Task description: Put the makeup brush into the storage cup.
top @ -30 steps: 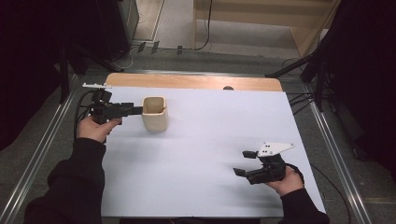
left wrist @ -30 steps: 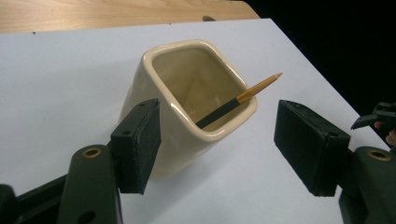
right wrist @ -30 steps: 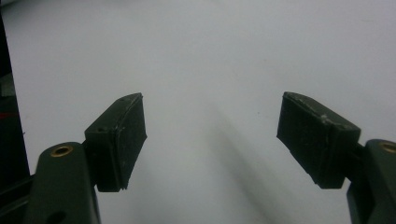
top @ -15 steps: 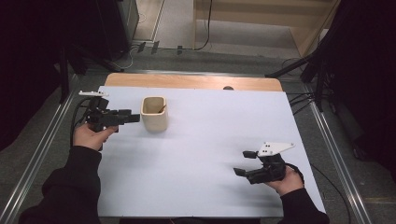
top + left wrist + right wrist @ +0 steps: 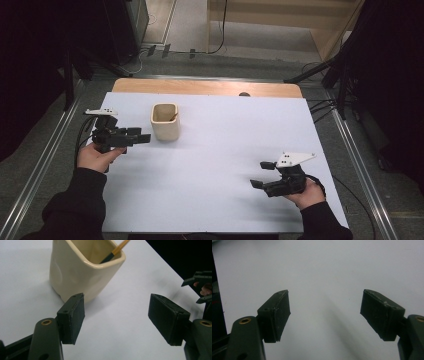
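1. High view: your left gripper [image 5: 142,137] sits just left of the cream cup [image 5: 165,121] on the white desk [image 5: 220,165], clear of it; your right gripper [image 5: 260,175] idles far off, near you
2. Left gripper view: jaws wide, just opened further, empty; glazed rounded-square cup holds a yellow stick [image 5: 117,250]
3. Right gripper view: matte black jaws wide, empty

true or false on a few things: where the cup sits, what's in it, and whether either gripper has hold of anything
1. The cream cup stands upright on the white sheet. True.
2. The left gripper is clamped on the cup. False: its jaws are open, apart from the cup.
3. A yellow-handled brush leans inside the cup. True.
4. The right gripper holds the brush. False: open, nothing between its jaws.
5. The cup lies tipped over by the right gripper. False: it stands near the left one.
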Motion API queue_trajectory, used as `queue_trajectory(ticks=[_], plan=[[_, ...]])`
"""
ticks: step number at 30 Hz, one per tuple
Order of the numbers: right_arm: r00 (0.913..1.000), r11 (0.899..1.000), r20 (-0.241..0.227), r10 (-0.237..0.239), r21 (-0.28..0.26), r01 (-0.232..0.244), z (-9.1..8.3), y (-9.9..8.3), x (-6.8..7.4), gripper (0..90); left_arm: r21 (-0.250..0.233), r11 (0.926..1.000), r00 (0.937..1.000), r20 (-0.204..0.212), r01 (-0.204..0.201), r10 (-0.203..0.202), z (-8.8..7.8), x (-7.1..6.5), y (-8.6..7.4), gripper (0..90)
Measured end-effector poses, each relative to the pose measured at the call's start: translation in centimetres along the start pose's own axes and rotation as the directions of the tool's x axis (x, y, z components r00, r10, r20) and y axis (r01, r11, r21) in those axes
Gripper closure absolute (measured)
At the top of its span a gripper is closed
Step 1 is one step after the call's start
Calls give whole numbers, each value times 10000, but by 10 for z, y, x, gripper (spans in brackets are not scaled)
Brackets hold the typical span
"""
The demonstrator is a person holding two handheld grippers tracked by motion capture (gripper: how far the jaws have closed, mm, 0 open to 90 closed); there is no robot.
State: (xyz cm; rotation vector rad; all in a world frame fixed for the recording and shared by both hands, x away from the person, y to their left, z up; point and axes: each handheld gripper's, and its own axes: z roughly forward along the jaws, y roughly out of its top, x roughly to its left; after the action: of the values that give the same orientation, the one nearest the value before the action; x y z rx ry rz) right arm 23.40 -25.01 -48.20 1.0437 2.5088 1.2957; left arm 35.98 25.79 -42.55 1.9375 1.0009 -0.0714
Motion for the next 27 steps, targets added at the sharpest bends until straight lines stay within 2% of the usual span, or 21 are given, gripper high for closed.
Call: queue_trajectory(ticks=[8, 11, 14, 27], plan=[[10000, 10000, -24, 43, -16, -43, 0, 0, 0, 243, 246, 9997, 9999, -109, -84, 87, -1, -4, -15, 301], [10000, 10000, -8, 51, 21, -51, 0, -1, 0, 243, 277, 9994, 9998, -33, -183, 184, -2, -6, -20, 299], [10000, 10000, 29, 76, 5, -76, 0, -1, -1, 243, 223, 9995, 9995, 229, -213, 208, -3, -8, -23, 296], [9999, 10000, 66, 81, 6, -82, 0, -1, -1, 243, 562, 9962, 9976, 216, -662, 650, -2, -21, -36, 282]])
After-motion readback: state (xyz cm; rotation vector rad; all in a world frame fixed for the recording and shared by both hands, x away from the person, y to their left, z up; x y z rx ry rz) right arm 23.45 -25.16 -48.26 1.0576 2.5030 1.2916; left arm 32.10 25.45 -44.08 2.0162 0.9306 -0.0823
